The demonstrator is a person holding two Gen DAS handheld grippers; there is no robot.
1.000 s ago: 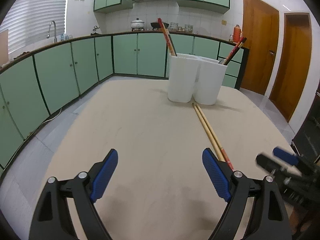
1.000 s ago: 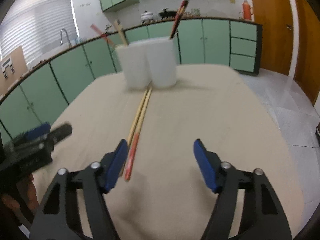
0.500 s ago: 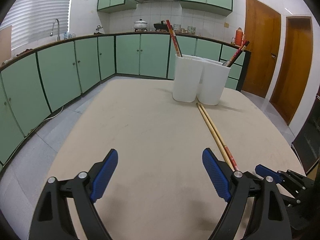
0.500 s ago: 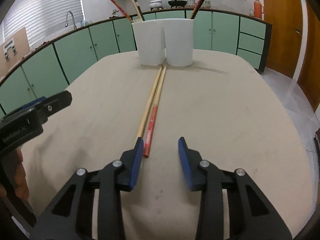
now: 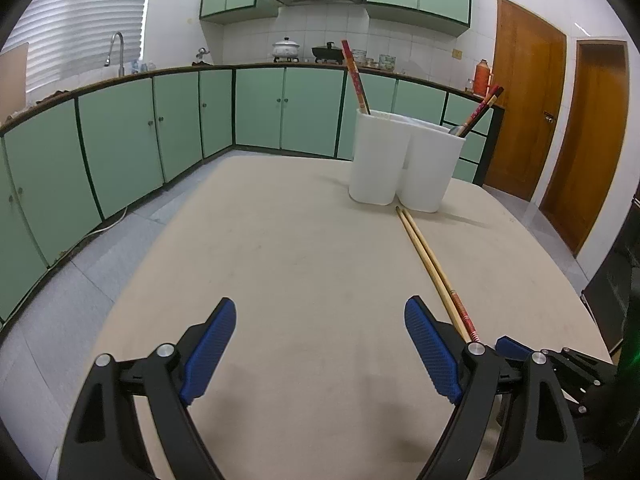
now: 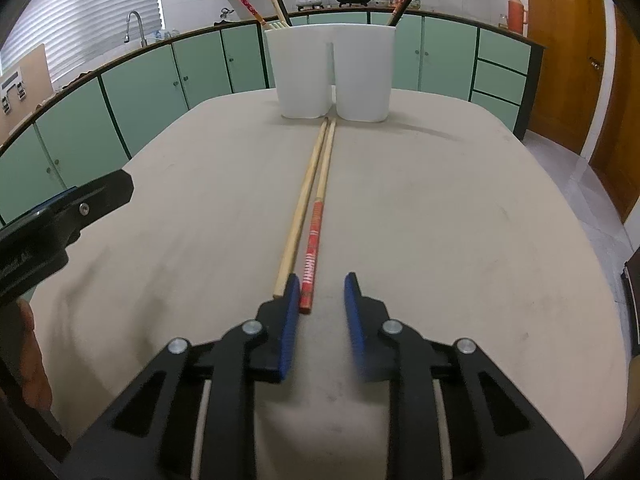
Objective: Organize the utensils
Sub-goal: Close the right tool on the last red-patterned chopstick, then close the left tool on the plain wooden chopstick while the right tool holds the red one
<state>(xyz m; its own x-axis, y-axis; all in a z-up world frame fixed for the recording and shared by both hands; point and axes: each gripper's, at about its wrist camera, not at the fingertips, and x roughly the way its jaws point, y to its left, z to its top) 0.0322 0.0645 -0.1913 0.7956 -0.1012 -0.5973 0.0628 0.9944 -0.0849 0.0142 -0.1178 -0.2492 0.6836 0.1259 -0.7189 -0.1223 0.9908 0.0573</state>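
Stowed: several chopsticks upright in the white twin-cup plastic holder. Outstanding: plain wooden chopstick and red-handled wooden chopstick, side by side on the beige table. Right gripper closing around the red end, not yet gripping. Left gripper wide apart, empty.
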